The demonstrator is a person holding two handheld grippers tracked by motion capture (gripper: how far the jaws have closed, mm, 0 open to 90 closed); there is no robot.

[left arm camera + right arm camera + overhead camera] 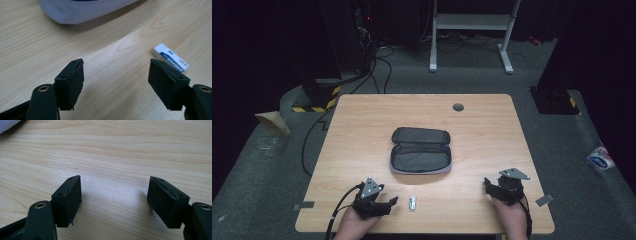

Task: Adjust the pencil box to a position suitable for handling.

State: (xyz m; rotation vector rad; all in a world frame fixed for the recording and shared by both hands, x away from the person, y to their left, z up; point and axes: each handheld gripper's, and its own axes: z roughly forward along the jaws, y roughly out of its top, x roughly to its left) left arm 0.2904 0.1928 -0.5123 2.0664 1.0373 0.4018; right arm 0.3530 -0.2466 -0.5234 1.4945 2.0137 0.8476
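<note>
Nearest the high view's camera, the left gripper (388,206) and right gripper (490,186) rest near the front edge of the pale wood-grain table (362,125), each with its matte black, blocky jaws spread wide and nothing between them. A small white eraser (412,203) in a blue-printed sleeve lies flat just beside the left gripper, and the left gripper view shows that lettering up close, next to one jaw. Mid-table, a soft grey zip pencil case (420,151) with rounded corners lies open.

pencil case (421,150): 1 | eraser (412,203): 1 | table (362,125): 1 | grippers: 2 (left gripper (391,204), right gripper (488,183))
</note>
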